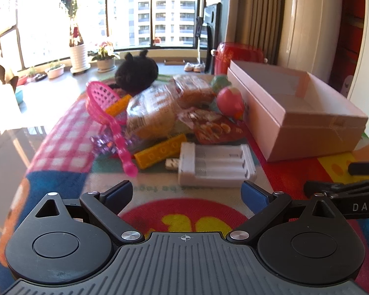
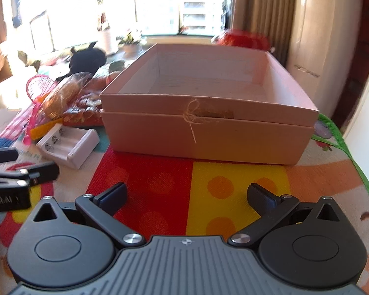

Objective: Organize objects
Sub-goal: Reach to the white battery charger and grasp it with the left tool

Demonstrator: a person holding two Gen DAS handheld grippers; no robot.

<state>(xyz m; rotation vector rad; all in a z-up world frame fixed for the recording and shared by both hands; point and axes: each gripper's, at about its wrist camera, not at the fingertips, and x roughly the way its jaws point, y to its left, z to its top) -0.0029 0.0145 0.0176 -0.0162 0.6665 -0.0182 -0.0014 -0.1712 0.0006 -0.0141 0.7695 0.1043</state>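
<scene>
Both grippers gape empty: left gripper [image 1: 187,193] low in frame, just short of the white battery charger [image 1: 215,166]; right gripper [image 2: 187,195] before the open pink cardboard box [image 2: 209,127]. Toys and snack packets [image 1: 160,113] crowd mid-frame on the counter [image 2: 160,191].

Table covered by a bright cartoon-print cloth [image 2: 233,189]. Directly on it: 1 open cardboard box [image 2: 209,132] at right; 1 white battery charger [image 1: 216,167] just beside the box; 1 yellow toy brick [image 1: 160,153] and 1 pink toy ladle [image 1: 105,105] near a blurred pile of snack packets [image 1: 160,113].
</scene>
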